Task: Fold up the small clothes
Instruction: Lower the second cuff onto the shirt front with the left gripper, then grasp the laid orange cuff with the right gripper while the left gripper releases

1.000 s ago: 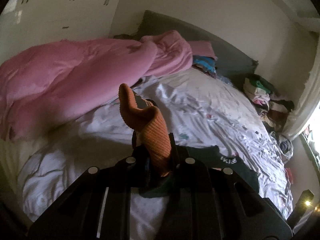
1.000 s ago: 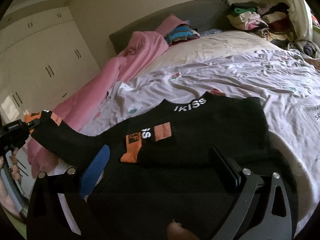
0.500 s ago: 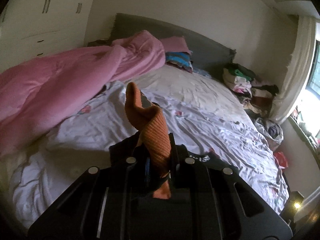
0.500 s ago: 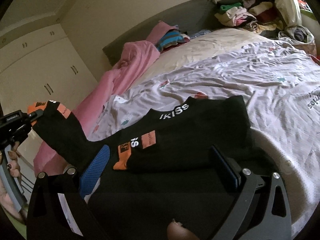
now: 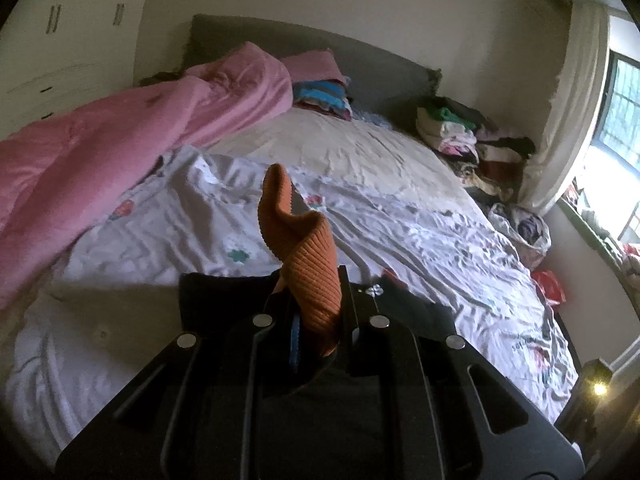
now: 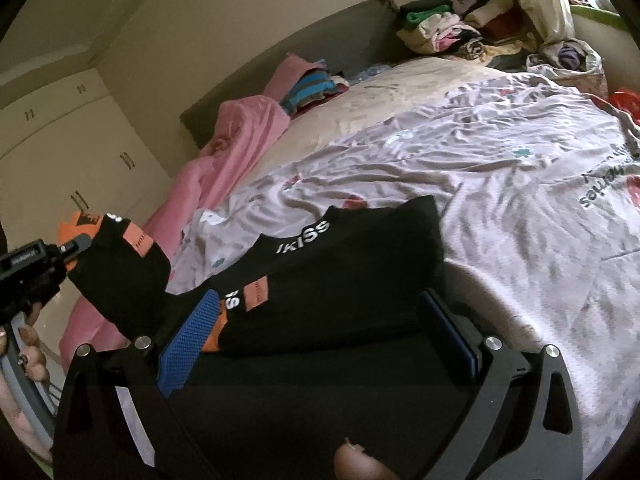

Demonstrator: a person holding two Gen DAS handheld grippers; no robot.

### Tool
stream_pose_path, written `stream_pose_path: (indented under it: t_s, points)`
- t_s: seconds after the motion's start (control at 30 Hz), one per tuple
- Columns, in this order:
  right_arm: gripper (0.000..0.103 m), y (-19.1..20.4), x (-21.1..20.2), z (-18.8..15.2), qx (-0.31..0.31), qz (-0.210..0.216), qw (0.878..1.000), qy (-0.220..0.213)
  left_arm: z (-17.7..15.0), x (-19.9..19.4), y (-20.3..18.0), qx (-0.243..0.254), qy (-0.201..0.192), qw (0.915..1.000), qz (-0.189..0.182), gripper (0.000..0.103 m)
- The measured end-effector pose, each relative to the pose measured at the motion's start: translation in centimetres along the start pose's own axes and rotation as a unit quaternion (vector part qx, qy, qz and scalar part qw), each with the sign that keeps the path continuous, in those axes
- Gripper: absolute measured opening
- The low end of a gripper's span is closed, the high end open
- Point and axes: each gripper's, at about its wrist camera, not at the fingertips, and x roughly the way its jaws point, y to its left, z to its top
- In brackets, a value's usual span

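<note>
Left gripper (image 5: 316,312) clamped tight on orange ribbed cuff (image 5: 308,276) of black garment (image 6: 332,280); cuff sticking up between the jaws, black cloth hanging below. Same gripper seen from right wrist view at far left (image 6: 76,246), held by a hand (image 6: 24,340), sleeve end with orange patch lifted off the bed.

Right gripper (image 6: 320,332) with jaws wide apart, blue pads (image 6: 188,336) straddling the near edge of the garment. Can't tell whether either pad touches cloth; nothing pinched. Fingertip (image 6: 360,464) visible at bottom edge of frame.

Room: bed sheet (image 6: 500,184) wrinkled, floral print, open and free to the right of and beyond the garment. Pink duvet (image 5: 100,136) bunched along left side of bed, near the lifted sleeve. Grey headboard (image 5: 360,60) at far end. Striped folded stack (image 5: 320,98) by the headboard, well away. Clothes pile (image 5: 468,136) in far right corner, curtain (image 5: 568,100) next to it. Wardrobe doors (image 6: 68,152) behind the left side.

Garment: black, lying mostly flat on near part of bed, body roughly folded, collar band with white "KISS" lettering (image 6: 304,236) facing away. Orange label patches (image 6: 256,292) near left edge. One sleeve stretched out left and up to left gripper, taut, not lying on sheet.
</note>
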Motion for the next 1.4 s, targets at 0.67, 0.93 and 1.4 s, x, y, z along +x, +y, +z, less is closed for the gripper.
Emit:
stream_pose_path:
  t_s: [0.67,0.93,1.4]
  points:
    - [0.098,-3.3,-1.3,0.7,0.020,-0.041,0.999,-0.014,-4.5,5.9,-3.4,0.029,0.072,0.9959,-0.047,0.007]
    - [0.098,-4.5,-1.6,0.7,0.027,-0.062,0.998,-0.014,-7.1,8.0,-4.7,0.047,0.111,0.9898,-0.076,0.007]
    - [0.098,-5.7,-1.7,0.4,0.029,-0.098,0.995,-0.005,-11.2,10.3,-6.6,0.078,0.170,0.9730,-0.136,0.012]
